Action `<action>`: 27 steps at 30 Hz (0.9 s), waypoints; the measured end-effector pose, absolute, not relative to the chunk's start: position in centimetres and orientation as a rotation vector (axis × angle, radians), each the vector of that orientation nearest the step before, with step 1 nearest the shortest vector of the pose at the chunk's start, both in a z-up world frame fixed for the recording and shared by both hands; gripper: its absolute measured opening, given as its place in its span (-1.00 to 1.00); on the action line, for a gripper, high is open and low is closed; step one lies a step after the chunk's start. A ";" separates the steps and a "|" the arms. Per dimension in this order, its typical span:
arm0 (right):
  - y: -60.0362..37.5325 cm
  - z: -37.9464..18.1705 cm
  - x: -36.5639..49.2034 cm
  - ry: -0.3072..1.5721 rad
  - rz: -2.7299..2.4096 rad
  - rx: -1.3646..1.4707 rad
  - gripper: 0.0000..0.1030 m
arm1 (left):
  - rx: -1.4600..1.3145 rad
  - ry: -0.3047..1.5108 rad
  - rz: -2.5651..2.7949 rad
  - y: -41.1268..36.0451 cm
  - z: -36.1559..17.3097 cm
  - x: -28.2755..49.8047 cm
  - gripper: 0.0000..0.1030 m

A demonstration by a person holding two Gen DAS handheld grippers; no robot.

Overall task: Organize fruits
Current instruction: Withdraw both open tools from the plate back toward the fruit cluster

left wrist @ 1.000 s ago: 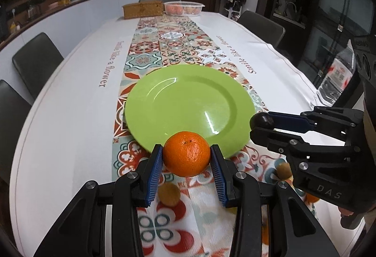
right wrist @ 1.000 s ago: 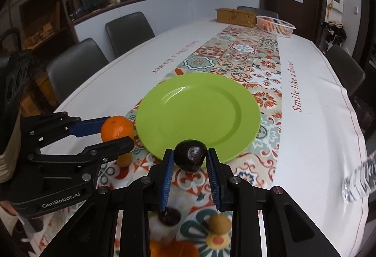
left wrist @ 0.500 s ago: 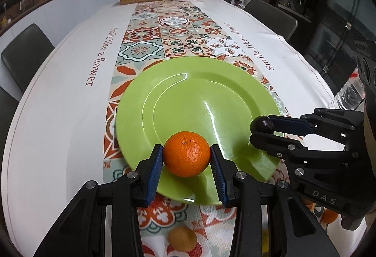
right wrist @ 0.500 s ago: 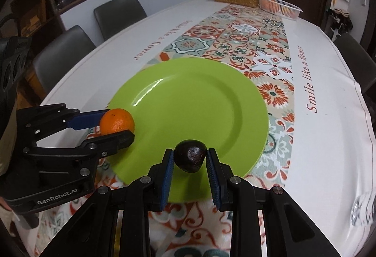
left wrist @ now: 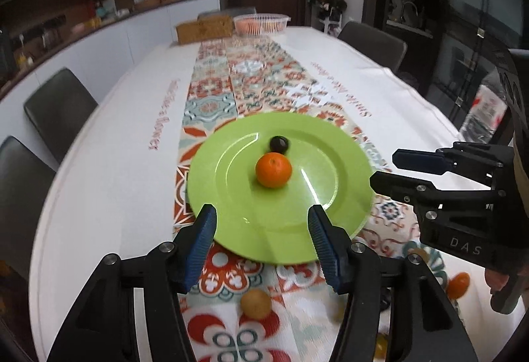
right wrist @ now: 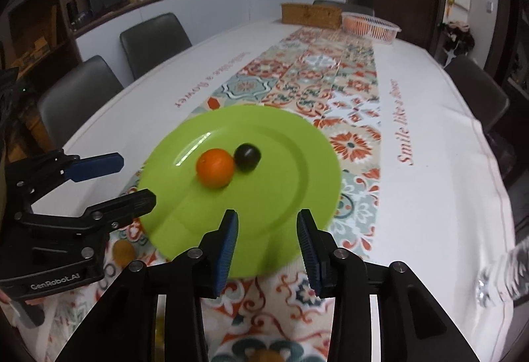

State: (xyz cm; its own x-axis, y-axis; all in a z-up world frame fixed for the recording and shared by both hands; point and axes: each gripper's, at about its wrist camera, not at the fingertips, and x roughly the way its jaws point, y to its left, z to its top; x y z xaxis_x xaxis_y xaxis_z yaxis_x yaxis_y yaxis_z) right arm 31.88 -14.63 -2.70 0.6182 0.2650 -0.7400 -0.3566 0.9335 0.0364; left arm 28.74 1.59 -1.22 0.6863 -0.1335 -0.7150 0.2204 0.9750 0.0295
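An orange mandarin [left wrist: 273, 170] [right wrist: 215, 167] and a dark round fruit [left wrist: 279, 144] [right wrist: 247, 157] lie side by side, touching, in the middle of the green plate [left wrist: 344, 196] [right wrist: 297, 130]. My left gripper [left wrist: 263, 243] [right wrist: 112, 178] hovers at the plate's near rim, its jaws opening with nothing between them. My right gripper [right wrist: 267, 244] [left wrist: 393, 168] also hangs at the near rim, jaws opening and empty. A small brown fruit [left wrist: 255, 303] [right wrist: 123, 250] lies on the patterned runner below the left gripper. Another orange fruit [left wrist: 458, 285] sits at the right.
A long white table with a tiled runner [left wrist: 251, 74] stretches away. A white basket [left wrist: 261, 23] and a woven box [left wrist: 205, 28] stand at its far end. Dark chairs [left wrist: 59, 104] [right wrist: 476, 91] line both sides. A plastic bottle [right wrist: 506, 272] lies at the right edge.
Both grippers let go of their fruits and drew back from the plate. The mandarin and the dark fruit now lie together in the plate's middle.
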 end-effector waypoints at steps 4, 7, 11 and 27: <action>-15.3 -0.8 29.2 0.778 0.357 -0.120 -0.26 | 0.113 0.744 -0.203 1.0 0.4 26.1 0.12; -16.1 0.6 27.1 0.742 0.355 -0.110 -0.12 | 0.118 0.707 -0.205 0.3 1.7 23.9 0.20; -17.0 2.0 24.3 0.706 0.355 -0.101 -0.11 | 0.118 0.669 -0.214 -0.5 2.7 21.3 0.29; -20.2 1.8 16.5 0.692 0.323 -0.086 0.02 | 0.102 0.656 -0.231 -3.3 2.4 13.7 0.49</action>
